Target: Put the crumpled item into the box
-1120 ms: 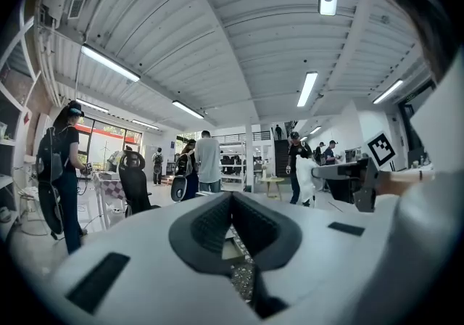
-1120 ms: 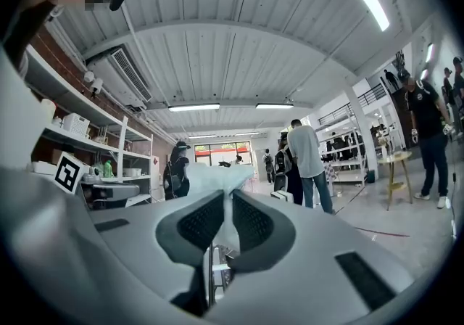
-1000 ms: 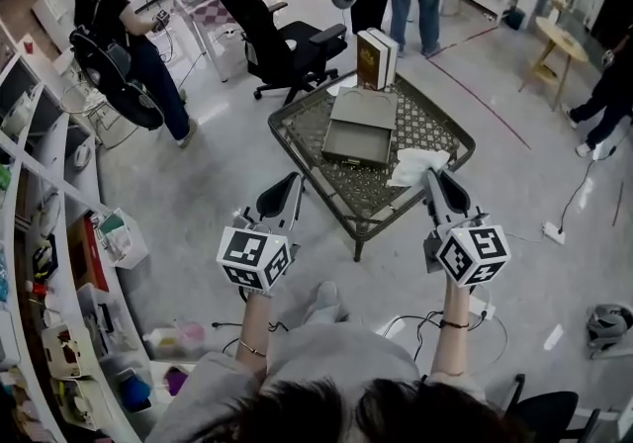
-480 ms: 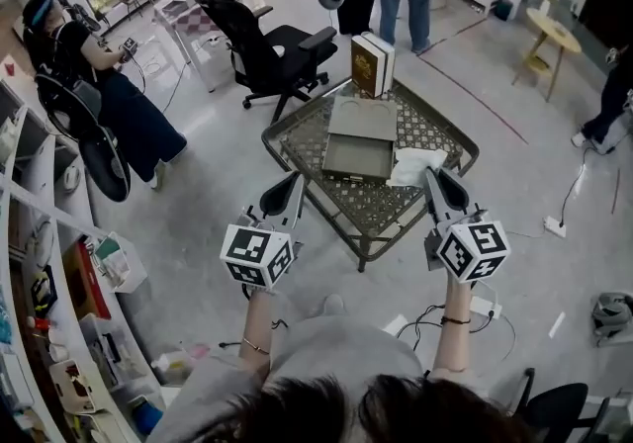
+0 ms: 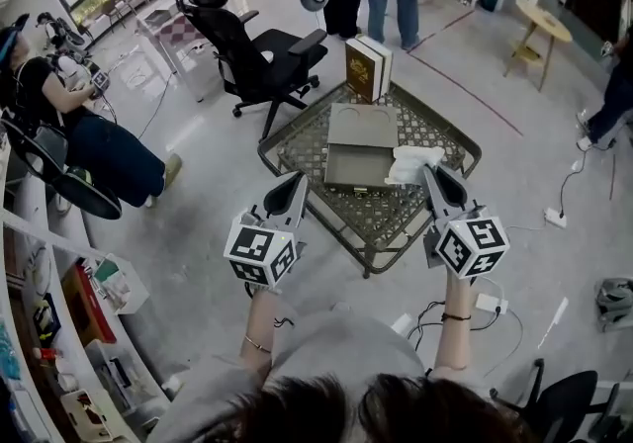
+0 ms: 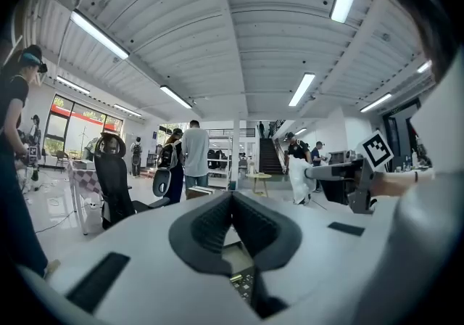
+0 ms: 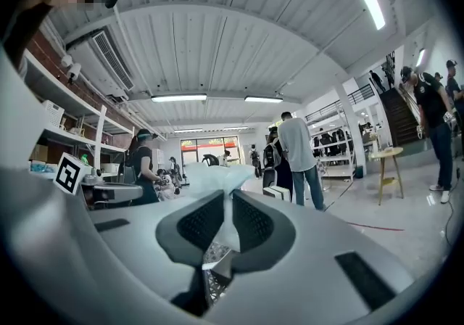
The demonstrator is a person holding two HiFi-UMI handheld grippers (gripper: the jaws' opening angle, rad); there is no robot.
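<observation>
A white crumpled item (image 5: 413, 162) sticks out from my right gripper (image 5: 432, 174), which is shut on it above the right side of the low mesh table (image 5: 386, 219). In the right gripper view the white wad (image 7: 215, 177) rises from between the closed pads of the right gripper (image 7: 226, 207). An open grey box (image 5: 352, 140) lies on the table's middle, its lid folded back, to the left of and beyond the wad. My left gripper (image 5: 295, 182) hovers off the table's near left corner, shut on nothing. Through the left gripper's (image 6: 232, 204) jaws a bit of box and mesh shows.
Two books (image 5: 367, 68) stand upright at the table's far edge. A black office chair (image 5: 252, 45) stands beyond the table on the left. People stand at the back and one sits at the left (image 5: 69, 125). Cables (image 5: 499, 308) lie on the floor at right; shelves (image 5: 40, 332) line the left.
The head view has swung, so the seated person and chair have slid left and the table sits slightly nearer. Both grippers keep their pose; the right one still holds the white wad.
</observation>
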